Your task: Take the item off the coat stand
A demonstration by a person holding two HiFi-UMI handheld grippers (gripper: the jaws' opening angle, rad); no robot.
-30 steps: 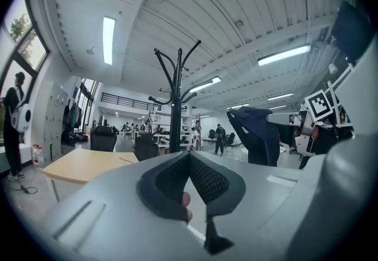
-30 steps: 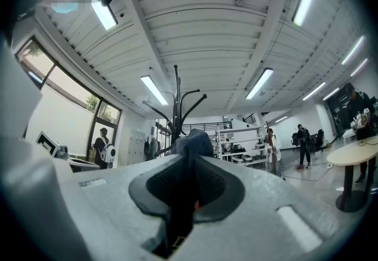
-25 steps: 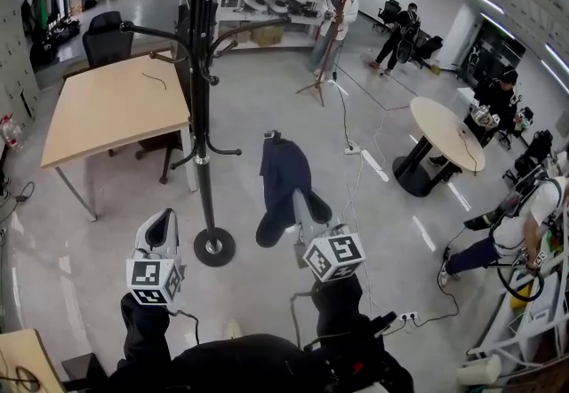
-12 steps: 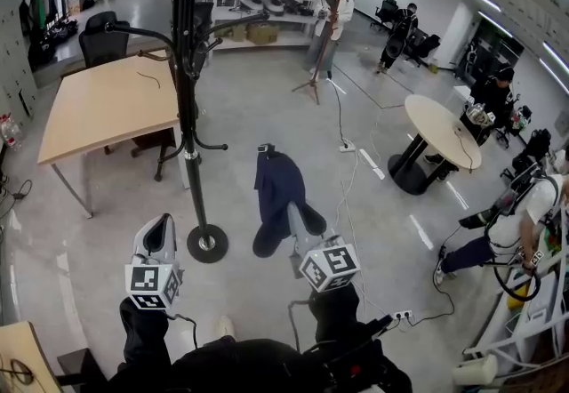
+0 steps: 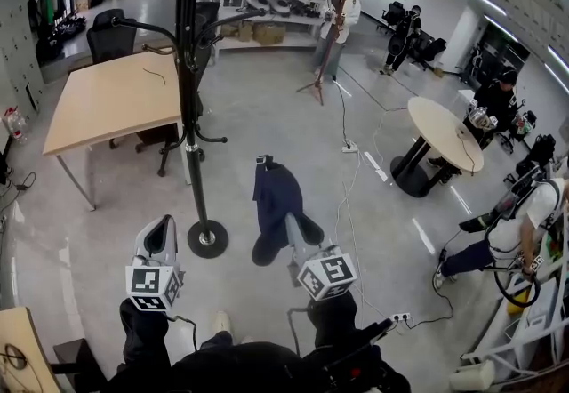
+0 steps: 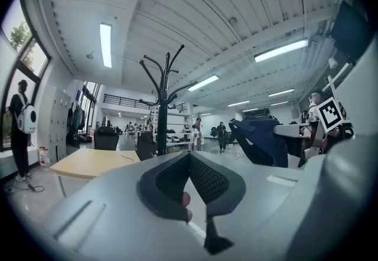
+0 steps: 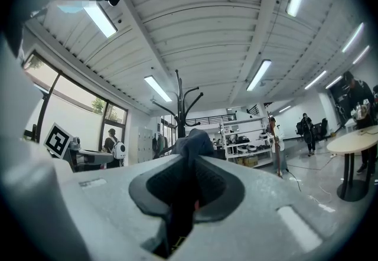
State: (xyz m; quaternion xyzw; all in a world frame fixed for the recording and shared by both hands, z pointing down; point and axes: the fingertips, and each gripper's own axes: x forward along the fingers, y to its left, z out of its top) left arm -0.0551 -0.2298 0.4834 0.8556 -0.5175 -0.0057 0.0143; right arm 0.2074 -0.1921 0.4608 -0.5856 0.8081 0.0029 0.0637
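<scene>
As the right gripper clamps the garment, it hangs clear of the coat stand. The left gripper is closed, empty.

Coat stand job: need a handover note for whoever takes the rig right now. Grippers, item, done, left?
Right gripper: shut on the dark blue jacket, which hangs from its jaws.
Left gripper: jaws together, nothing between them, held level beside the stand's base.
Stand: upright to the left of the jacket, not touching it; the hooks in view are bare.
Done: jacket is off the stand.
Left: probably only setting the jacket down somewhere. The wooden table behind the stand looks like the nearest surface.
</scene>
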